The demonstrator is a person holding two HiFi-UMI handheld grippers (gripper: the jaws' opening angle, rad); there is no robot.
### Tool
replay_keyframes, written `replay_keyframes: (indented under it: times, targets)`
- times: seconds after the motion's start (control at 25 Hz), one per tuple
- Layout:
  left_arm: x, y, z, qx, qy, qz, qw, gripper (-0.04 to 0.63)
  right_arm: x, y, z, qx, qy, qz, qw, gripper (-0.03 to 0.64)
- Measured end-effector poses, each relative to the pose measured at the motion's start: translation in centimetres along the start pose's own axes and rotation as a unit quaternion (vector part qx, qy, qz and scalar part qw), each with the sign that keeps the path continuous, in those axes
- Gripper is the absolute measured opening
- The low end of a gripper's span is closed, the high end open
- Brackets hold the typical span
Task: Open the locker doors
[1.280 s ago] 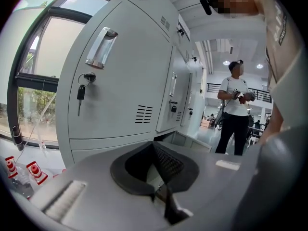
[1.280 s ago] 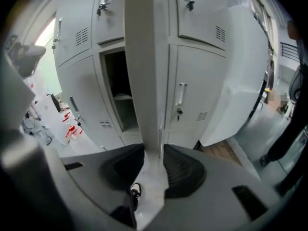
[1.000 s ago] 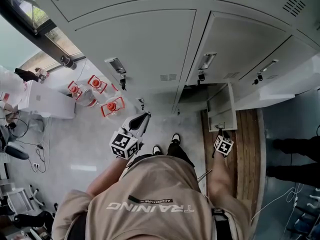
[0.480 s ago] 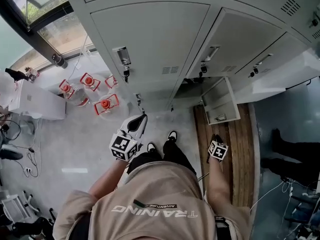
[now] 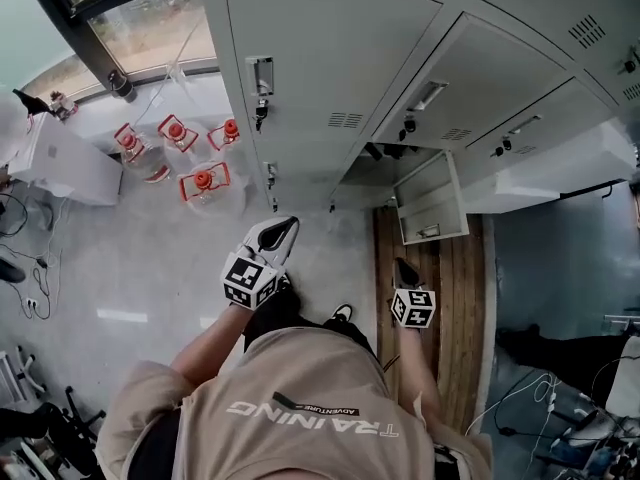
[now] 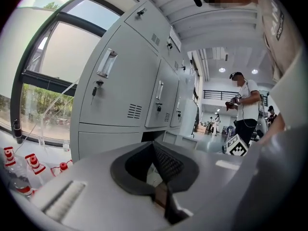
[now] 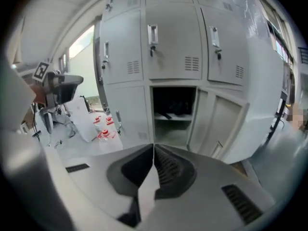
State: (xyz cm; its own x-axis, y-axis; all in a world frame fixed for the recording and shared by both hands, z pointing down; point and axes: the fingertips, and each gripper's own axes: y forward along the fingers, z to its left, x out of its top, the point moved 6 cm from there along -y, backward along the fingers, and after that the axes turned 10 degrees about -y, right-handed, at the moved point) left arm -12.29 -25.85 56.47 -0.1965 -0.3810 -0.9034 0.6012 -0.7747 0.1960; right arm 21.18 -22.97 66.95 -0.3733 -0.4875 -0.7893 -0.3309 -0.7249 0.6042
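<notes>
A bank of grey lockers [image 5: 330,58] fills the top of the head view. One lower locker door [image 5: 432,208] stands swung open, and its dark compartment [image 7: 173,107] with a shelf shows in the right gripper view. The other doors are closed, with handles [image 5: 262,73] and keys on them. My right gripper [image 5: 401,264] hangs a short way in front of the open door, shut, with nothing between its fingers. My left gripper [image 5: 287,228] is held out towards the closed lower door on the left, apart from it. It is shut and holds nothing.
Several water bottles with red caps [image 5: 200,183] stand on the floor left of the lockers, beside a white box [image 5: 60,168]. A wooden platform [image 5: 465,298] lies under the open door. A person [image 6: 245,102] stands far off in the left gripper view. Cables [image 5: 25,258] trail at the left edge.
My right gripper has drawn back from the open door's edge and its jaws have closed. The whole view has shifted back from the lockers. The left gripper has hardly moved.
</notes>
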Motion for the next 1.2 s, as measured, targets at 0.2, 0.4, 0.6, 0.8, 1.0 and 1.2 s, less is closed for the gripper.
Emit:
replay_keyframes:
  times: [0.2,0.4,0.6,0.8,1.0,1.2]
  targets:
    - [-1.1,-0.3,-4.6,0.020,0.024,-0.012,0.9994,0.006,4.8,-2.6,0.9,0.061,-0.019,-0.081,0.995,0.014]
    - [-3.4,-1.8,-10.1,0.065,0.030,-0.013,0.9974,0.006,3.5,-7.9,2.9,0.161,-0.114,-0.096,0.976,0.014]
    - [-6.3,-4.6,-16.6,0.095,0.031,-0.005,0.9950,0.006,2.7,-13.8,2.7,0.194,-0.126,-0.147,0.962,0.014]
    - [-7.8,-7.4,-20.1,0.106,0.040,-0.003,0.9936,0.006,4.4,-16.9,3.6,0.199,-0.112,-0.209,0.951,0.014]
    - [-6.2,-8.8,-21.9,0.099,0.060,-0.036,0.9926,0.006,6.5,-19.5,3.5,0.181,-0.104,-0.239,0.948,0.014]
    - [-1.8,-9.7,-21.8,0.077,0.090,-0.081,0.9897,0.006,10.7,-21.2,4.0,0.133,-0.113,-0.290,0.941,0.014]
